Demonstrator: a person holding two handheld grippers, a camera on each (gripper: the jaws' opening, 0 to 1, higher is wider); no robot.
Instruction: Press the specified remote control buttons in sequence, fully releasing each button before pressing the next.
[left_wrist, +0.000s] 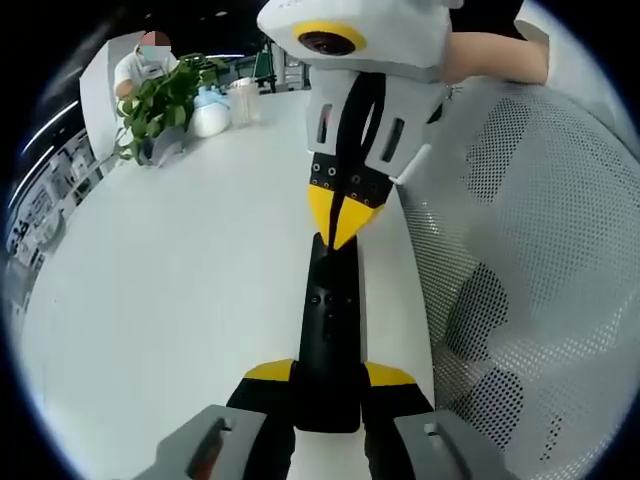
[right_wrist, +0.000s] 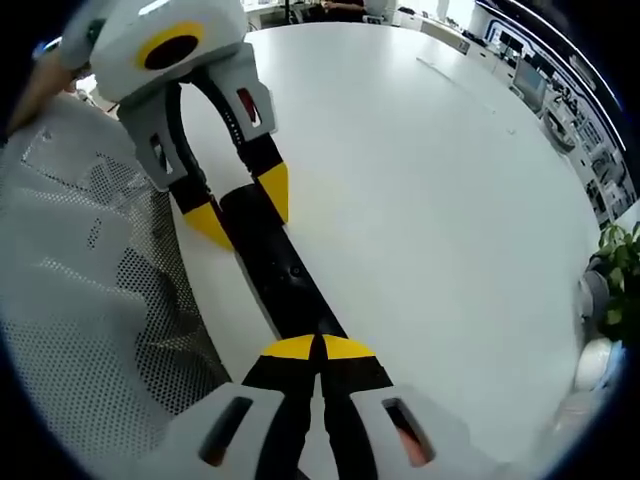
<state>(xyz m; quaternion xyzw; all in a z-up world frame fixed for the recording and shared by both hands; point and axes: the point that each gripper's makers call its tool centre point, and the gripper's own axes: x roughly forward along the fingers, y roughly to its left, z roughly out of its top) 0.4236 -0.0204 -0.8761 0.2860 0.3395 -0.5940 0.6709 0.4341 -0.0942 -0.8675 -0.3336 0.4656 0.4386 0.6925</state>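
Between the spread jaws of the left gripper (left_wrist: 328, 377), as the left gripper view shows, lies the near end of a long black remote control (left_wrist: 330, 335); the yellow-tipped jaws stand wide at either side of it, and whether they touch its edges cannot be told. The remote rests flat on a white table (left_wrist: 180, 290) and runs straight ahead of these jaws. At its far end the right gripper (left_wrist: 342, 222) points down, its yellow tips closed to a point on the remote's upper face. From the right gripper view, the right gripper (right_wrist: 320, 347) shows its jaws together, tips meeting over the remote control (right_wrist: 275, 265), while the left gripper (right_wrist: 240, 210) straddles the far end with jaws apart. Beside the remote, a white perforated mesh surface (left_wrist: 530, 250) borders the table. Far ahead of the left jaws stand a potted plant (left_wrist: 160, 100) and a seated person (left_wrist: 140, 62).
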